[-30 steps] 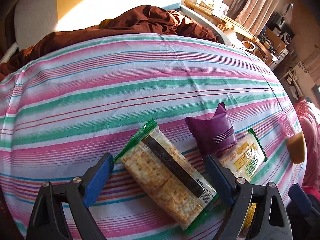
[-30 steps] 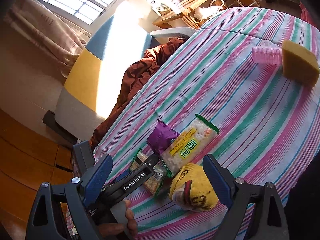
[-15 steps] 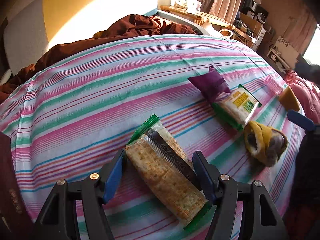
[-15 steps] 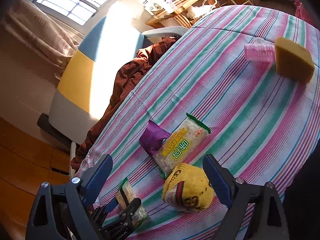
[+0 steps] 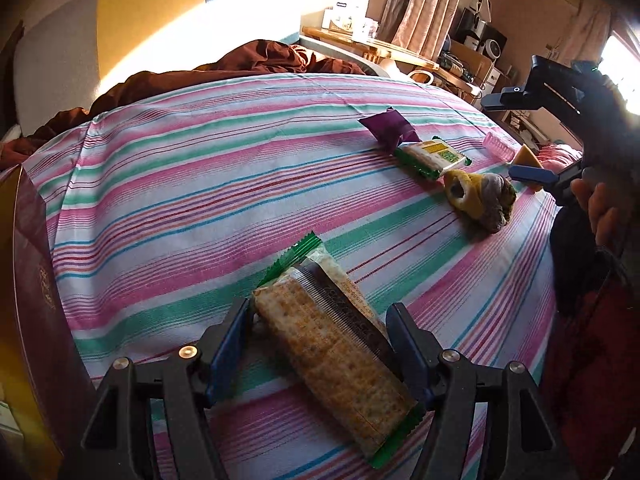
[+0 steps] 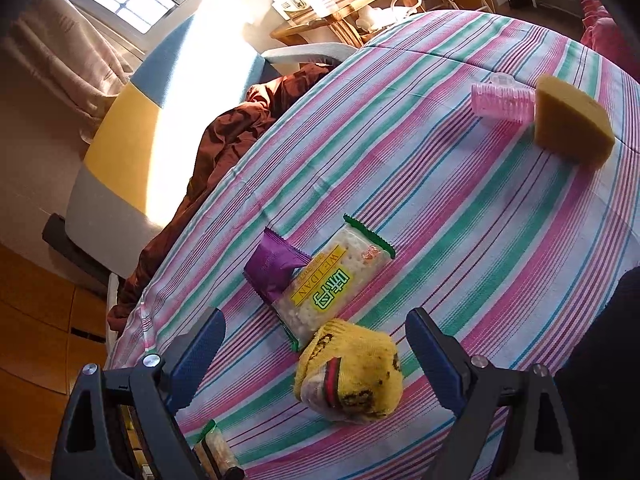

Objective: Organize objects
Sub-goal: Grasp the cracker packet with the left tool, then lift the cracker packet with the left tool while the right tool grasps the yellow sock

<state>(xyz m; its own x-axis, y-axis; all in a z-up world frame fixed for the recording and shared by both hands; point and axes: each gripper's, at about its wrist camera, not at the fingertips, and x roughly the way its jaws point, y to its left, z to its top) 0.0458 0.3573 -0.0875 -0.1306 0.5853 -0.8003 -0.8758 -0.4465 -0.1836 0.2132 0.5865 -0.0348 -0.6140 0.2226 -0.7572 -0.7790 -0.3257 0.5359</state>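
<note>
A long cracker packet with green ends sits between the blue pads of my left gripper, which is shut on it just above the striped cloth. One end of that packet shows at the bottom of the right wrist view. My right gripper stands open over a rolled yellow sock, touching nothing. Beyond the sock lie a yellow-labelled cracker packet and a purple pouch, touching each other. From the left wrist view, the sock, packet and pouch lie far right.
A pink hair roller and a yellow sponge wedge lie side by side at the far right. A dark maroon box stands at the left edge. A brown blanket lies on the sofa behind. A hand holds the right gripper.
My left gripper closed on the long cracker packet and carried it left, away from the pouch and the other packet. The right gripper stayed over the sock.
</note>
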